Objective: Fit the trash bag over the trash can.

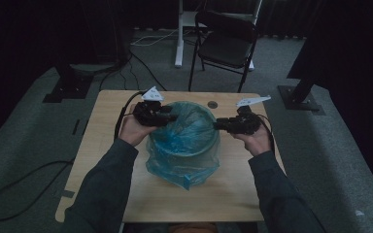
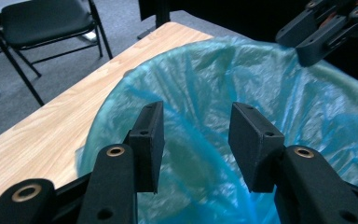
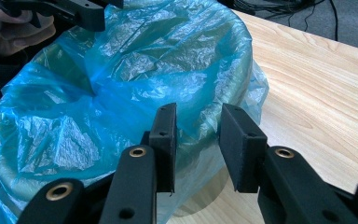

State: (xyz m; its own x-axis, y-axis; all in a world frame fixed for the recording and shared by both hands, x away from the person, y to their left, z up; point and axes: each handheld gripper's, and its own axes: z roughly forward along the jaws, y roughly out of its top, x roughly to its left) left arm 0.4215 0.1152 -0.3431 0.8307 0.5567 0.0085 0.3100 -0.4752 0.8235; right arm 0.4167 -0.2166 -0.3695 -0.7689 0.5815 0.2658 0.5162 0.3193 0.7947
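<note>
Wooden table (image 1: 233,189) (grey carpet (image 1: 24,160) around) bears a blue-bagged bin (image 1: 184,141); both tongs gape empty.

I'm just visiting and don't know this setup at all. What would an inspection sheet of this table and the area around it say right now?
Surface: light wooden table, with a small round hole near its far edge.
Job's things: a round bin lined with a blue plastic bag, whose edge is folded over the rim and hangs down the outside.
Clutter: nothing seen.
Grippers: left gripper at the bin's left rim, jaws apart, holding nothing; right gripper at the right rim, jaws apart, holding nothing.
Cables: a black cable trails from the left gripper; more cables lie on the floor.
Surroundings: a black folding chair on grey carpet beyond the table; dark room.
</note>
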